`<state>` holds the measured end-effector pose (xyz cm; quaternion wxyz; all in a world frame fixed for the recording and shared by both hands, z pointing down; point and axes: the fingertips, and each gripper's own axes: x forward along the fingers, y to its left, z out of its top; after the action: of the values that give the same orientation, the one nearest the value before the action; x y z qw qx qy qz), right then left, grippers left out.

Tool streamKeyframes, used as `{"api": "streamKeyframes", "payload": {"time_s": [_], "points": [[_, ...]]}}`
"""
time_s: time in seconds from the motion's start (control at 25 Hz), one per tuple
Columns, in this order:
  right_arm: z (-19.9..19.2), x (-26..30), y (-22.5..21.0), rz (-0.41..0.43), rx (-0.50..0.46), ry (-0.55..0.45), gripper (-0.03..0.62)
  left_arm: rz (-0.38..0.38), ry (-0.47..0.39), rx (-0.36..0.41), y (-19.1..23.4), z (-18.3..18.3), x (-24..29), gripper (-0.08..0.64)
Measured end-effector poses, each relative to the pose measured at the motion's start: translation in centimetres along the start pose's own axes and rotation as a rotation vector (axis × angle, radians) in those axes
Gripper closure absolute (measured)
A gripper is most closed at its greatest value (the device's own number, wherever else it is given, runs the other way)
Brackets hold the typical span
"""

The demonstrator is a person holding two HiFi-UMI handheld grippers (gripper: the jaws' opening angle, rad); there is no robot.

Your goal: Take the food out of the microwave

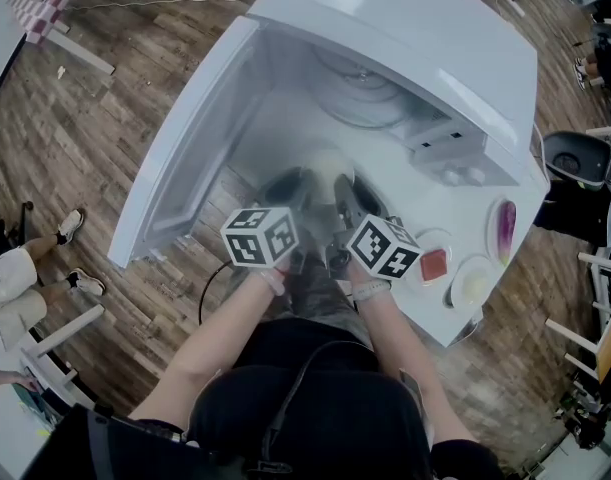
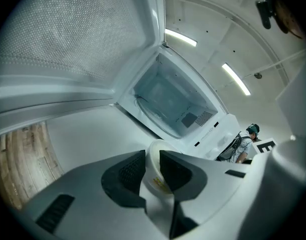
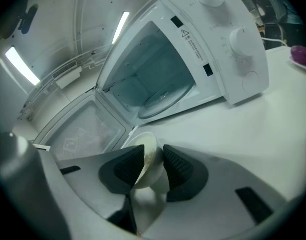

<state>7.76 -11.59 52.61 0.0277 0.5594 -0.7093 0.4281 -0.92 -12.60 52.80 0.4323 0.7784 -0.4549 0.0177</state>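
Observation:
A white bowl [image 1: 325,165] with yellowish food hangs in front of the open microwave [image 1: 405,58], outside its cavity. Both grippers grip its rim from opposite sides. My left gripper [image 1: 288,186] is shut on the bowl's [image 2: 154,153] rim, one pad inside and one outside. My right gripper [image 1: 345,196] pinches the other side of the bowl [image 3: 148,146] the same way. The cavity [image 2: 173,101] holds only its glass turntable [image 1: 360,93]. The door [image 1: 185,158] is swung wide to the left.
On the white table [image 1: 425,308] to the right of the grippers lie a plate with red food [image 1: 434,265], a pale plate [image 1: 472,283] and a dish with purple food [image 1: 505,230]. The microwave's knobs [image 3: 240,40] face the table. A person's legs show at the left on the wooden floor [image 1: 105,118].

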Motion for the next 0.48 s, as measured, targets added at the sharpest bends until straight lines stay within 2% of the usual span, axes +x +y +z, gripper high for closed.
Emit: {"api": "streamKeyframes", "payload": {"time_s": [0.48], "points": [[-2.1,0.0,0.2,-0.002,0.03,0.051,0.459,0.011,0.049,-0.008,1.1,-1.1,-1.1,0.465]]}}
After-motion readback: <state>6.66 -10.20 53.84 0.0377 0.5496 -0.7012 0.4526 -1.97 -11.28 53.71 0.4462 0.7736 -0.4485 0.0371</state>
